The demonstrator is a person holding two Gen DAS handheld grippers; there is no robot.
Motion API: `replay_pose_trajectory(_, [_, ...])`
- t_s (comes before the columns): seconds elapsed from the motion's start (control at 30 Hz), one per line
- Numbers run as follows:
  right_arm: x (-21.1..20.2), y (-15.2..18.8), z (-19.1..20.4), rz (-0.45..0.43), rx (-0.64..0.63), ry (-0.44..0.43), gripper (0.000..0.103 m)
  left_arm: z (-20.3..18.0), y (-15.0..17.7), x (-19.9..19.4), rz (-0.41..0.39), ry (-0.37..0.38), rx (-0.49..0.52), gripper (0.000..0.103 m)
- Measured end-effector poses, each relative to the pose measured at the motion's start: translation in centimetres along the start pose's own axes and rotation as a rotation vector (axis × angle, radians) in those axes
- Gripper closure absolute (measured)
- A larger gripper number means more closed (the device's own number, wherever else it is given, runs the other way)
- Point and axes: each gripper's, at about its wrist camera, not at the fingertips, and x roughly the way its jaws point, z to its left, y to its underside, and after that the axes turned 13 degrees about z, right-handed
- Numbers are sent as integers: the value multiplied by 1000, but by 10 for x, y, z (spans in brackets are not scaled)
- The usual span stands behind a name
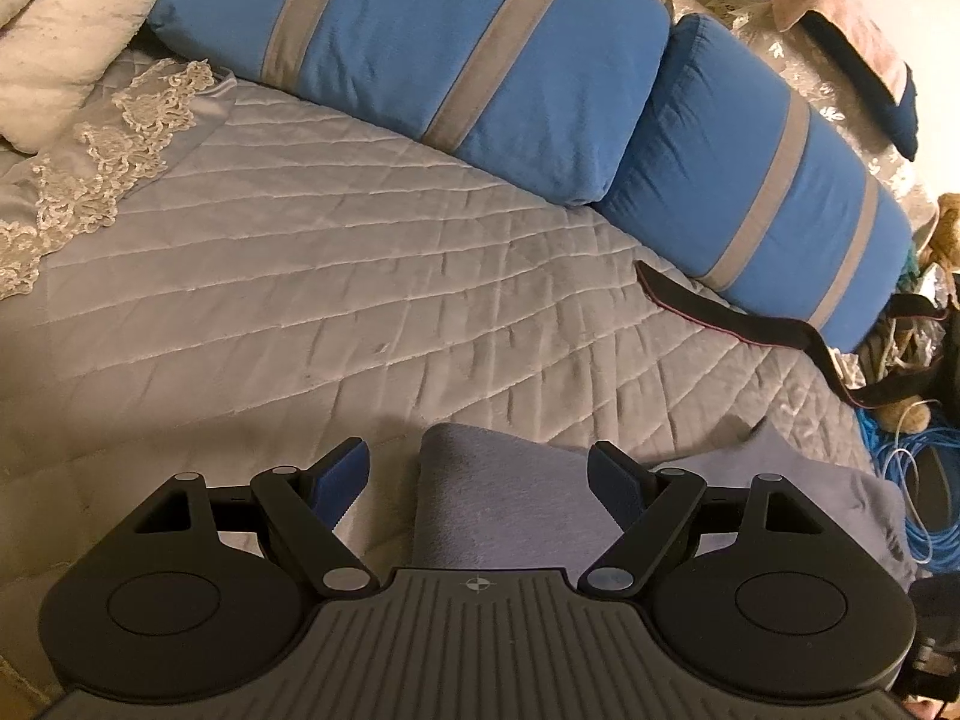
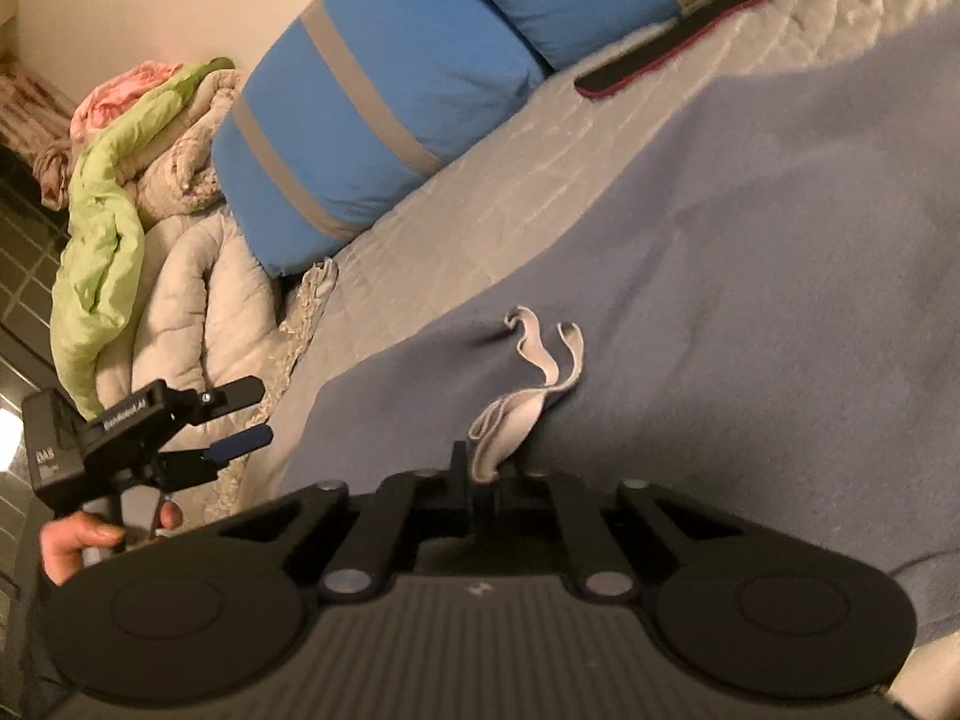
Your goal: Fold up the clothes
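Left wrist cam: the left gripper (image 1: 480, 480) hangs wide open with nothing between its blue-padded fingers, over a soft grey-blue fleece garment (image 1: 510, 510) lying on the diamond-quilted bedspread (image 1: 300, 270). Two plump blue bolster cushions (image 1: 420, 42) with grey stripes run along the back.

Right wrist cam: the right gripper (image 2: 485, 483) is clamped shut on a pale drawstring (image 2: 516, 408), a flat ribbon curling away from the fingers. The garment spreads broad, running up toward the top right.

Two blue grey-striped pillows (image 1: 420, 54) on quilted bedspread (image 1: 300, 276); dark strap (image 1: 738, 324) beside them; lace-edged cloth (image 1: 96, 174) left.
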Motion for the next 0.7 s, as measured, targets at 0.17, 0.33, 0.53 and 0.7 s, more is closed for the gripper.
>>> replay_pose_trajectory(0.17, [-19, 5, 21, -90, -120, 134, 98, 2, 1, -3, -7, 2, 0, 24])
replay_pose_trajectory(0.33, [-35, 8, 17, -144, -115, 207, 98, 5, 1, -2, -5, -5, -10, 24])
replay_pose_trajectory(0.53, [-55, 9, 7, -202, -82, 307, 98, 2, 1, 0, -2, -8, 3, 24])
replay_pose_trajectory(0.7, [-64, 10, -4, -225, -33, 370, 98, -1, 2, 4, 8, -14, 10, 24])
